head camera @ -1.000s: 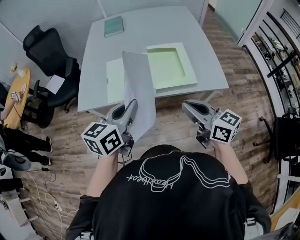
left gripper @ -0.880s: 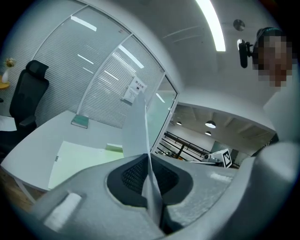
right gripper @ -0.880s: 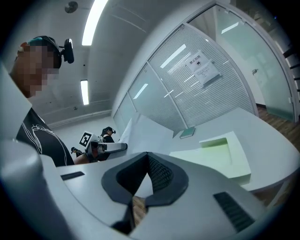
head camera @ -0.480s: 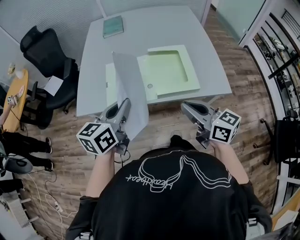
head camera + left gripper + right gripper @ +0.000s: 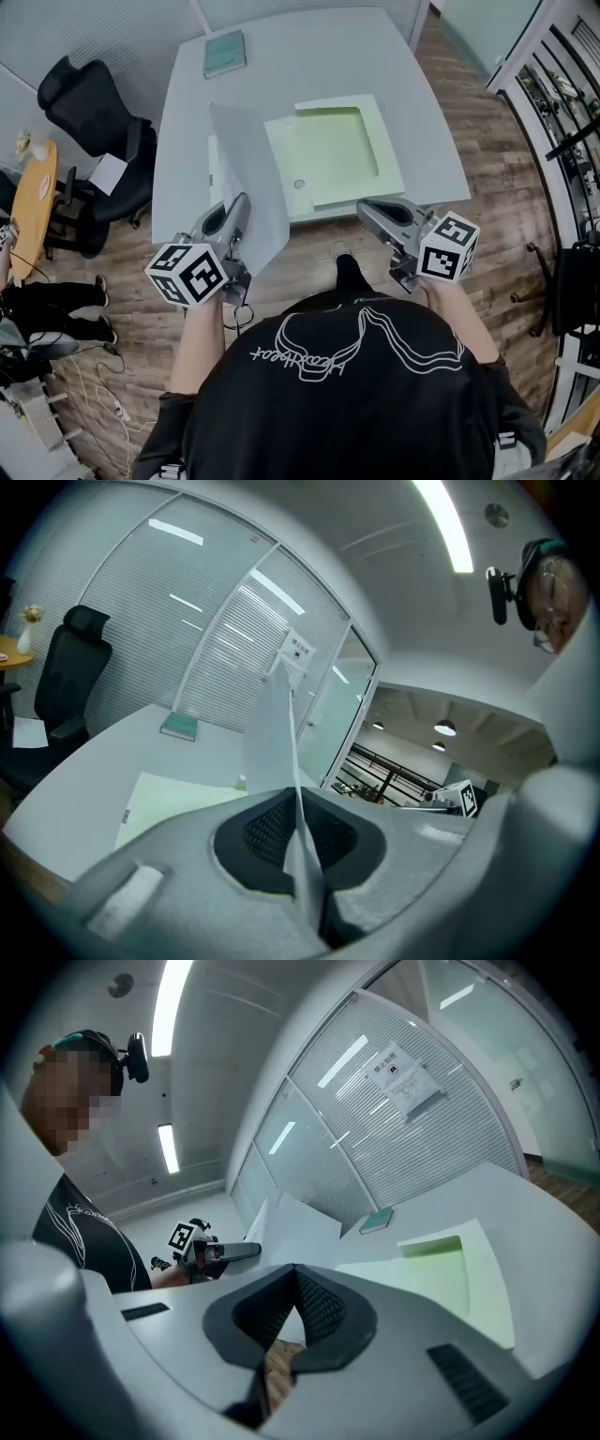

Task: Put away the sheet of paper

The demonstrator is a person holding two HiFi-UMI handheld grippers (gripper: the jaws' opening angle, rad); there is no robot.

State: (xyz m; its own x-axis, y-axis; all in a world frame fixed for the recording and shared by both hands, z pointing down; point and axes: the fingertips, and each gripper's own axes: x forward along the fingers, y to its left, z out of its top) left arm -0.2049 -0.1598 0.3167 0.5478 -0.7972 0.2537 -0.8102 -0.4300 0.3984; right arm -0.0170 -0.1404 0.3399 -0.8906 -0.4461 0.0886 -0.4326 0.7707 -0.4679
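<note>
A white sheet of paper (image 5: 246, 178) stands on edge in the air over the near edge of the grey table (image 5: 394, 56). My left gripper (image 5: 239, 202) is shut on its lower edge, and the sheet (image 5: 272, 733) rises straight up from between the pads (image 5: 267, 832). A pale green document case (image 5: 333, 150) lies open on the table just beyond and to the right of the paper. My right gripper (image 5: 367, 208) hovers at the table's near edge, right of the case's front corner, shut with nothing in it (image 5: 295, 1283). The right gripper view also shows the paper (image 5: 291, 1227) and the left gripper (image 5: 225, 1252).
A teal book (image 5: 225, 52) lies at the table's far left corner. A black office chair (image 5: 89, 108) stands left of the table, with a small round wooden table (image 5: 33, 206) further left. Shelving (image 5: 562, 103) lines the right side. Glass partition walls stand behind the table.
My left gripper and the paper have drifted left. The table and green case now lie nearer to both grippers. The right gripper has hardly moved.
</note>
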